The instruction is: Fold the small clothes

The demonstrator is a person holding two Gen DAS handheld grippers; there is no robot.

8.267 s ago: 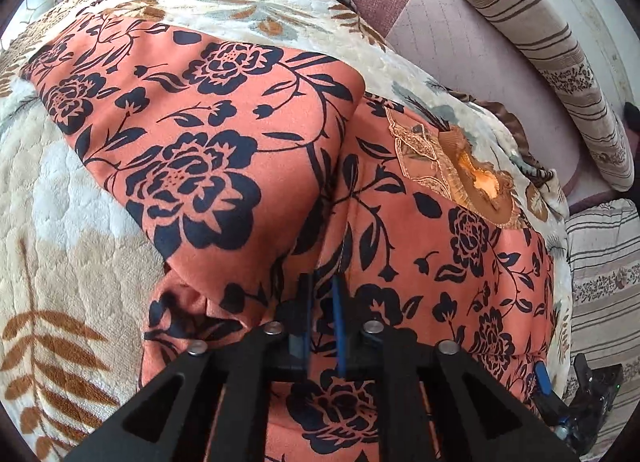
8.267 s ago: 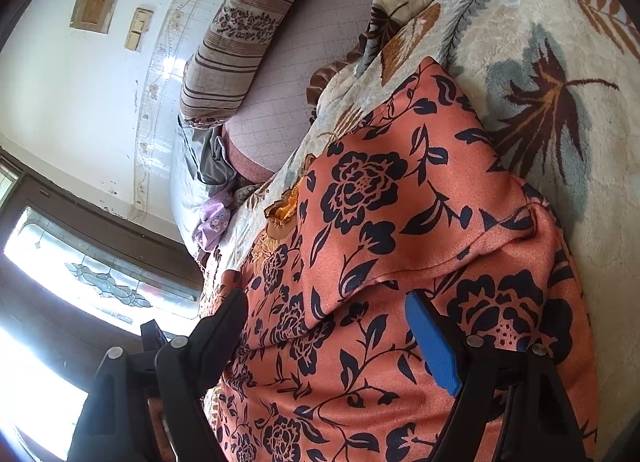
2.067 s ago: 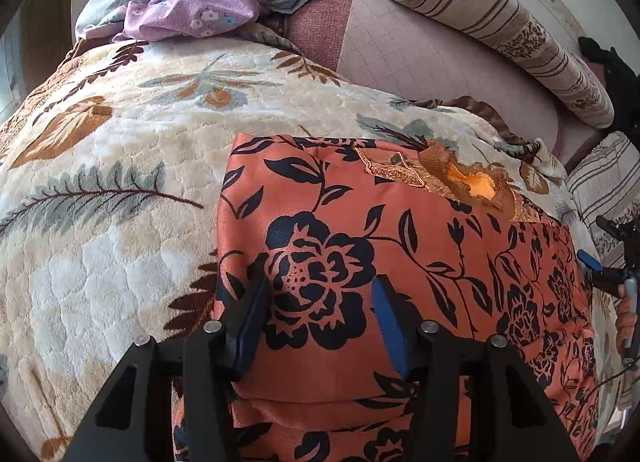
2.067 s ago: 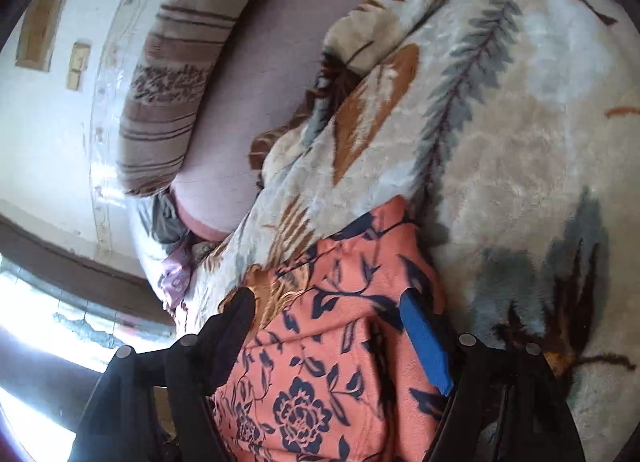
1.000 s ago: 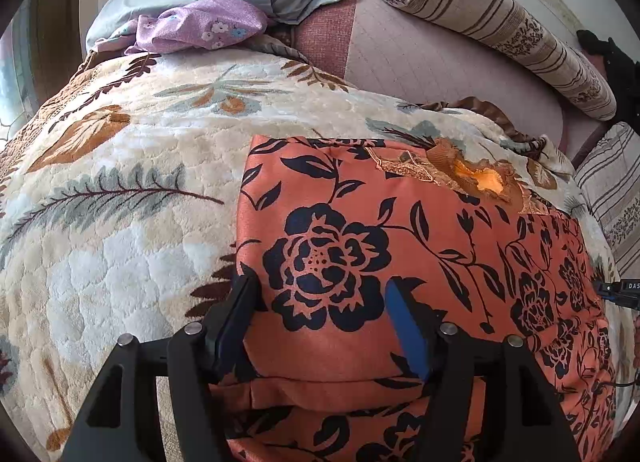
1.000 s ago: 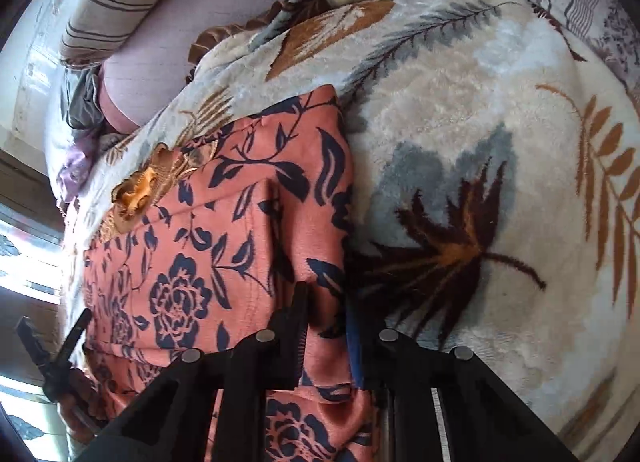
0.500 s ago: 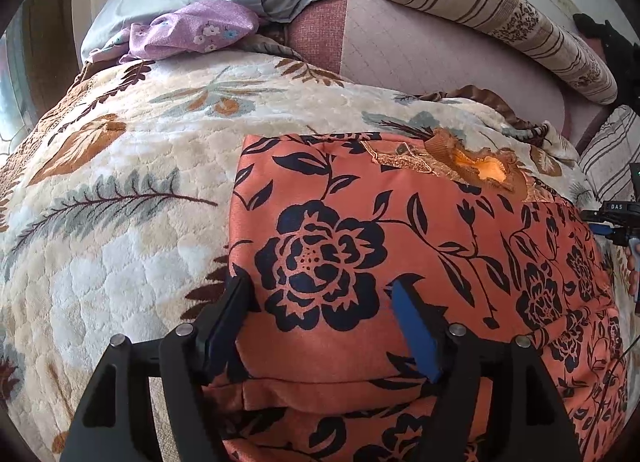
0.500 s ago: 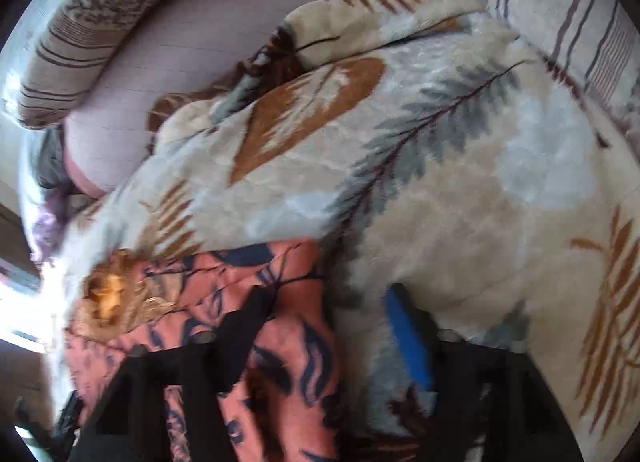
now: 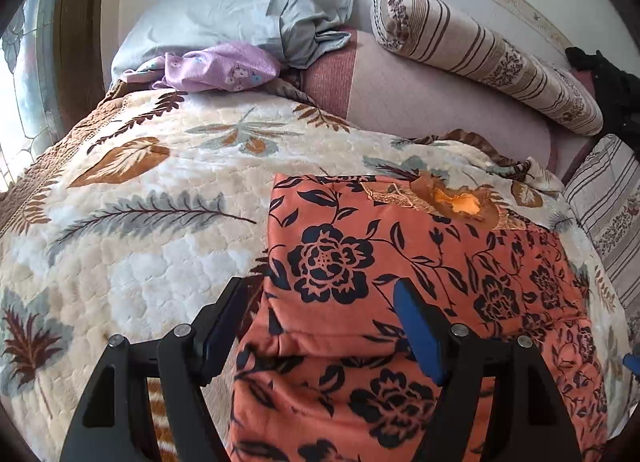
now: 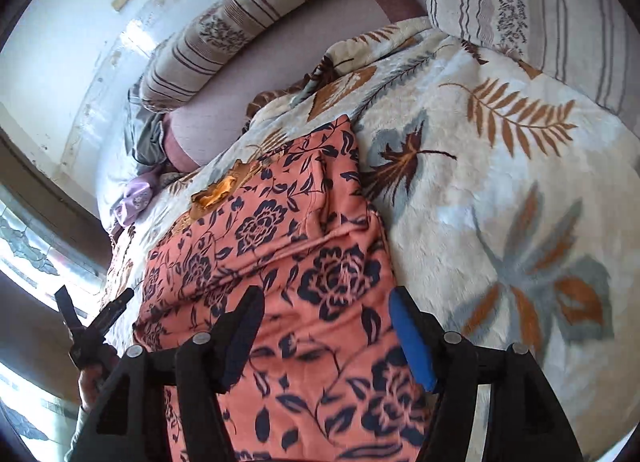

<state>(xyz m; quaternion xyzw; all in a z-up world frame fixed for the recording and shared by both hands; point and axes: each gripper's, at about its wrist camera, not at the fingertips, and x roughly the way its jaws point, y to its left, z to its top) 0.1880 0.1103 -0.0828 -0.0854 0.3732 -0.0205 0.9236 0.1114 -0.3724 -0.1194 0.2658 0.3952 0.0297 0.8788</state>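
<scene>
Both claws are hovering spread over the bed: left gripper (image 9: 320, 302) is standing wide apart above the garment's near left edge, and right gripper (image 10: 326, 312), its jaws having just been opening, is gaping with nothing pinched, cloth only lying beneath it. Under them a cream leaf-patterned blanket (image 9: 132, 246) is covering the mattress, a striped bolster (image 9: 480, 53) is lying at the far side, and the folded orange floral garment (image 9: 400, 262) is resting flat on the blanket
</scene>
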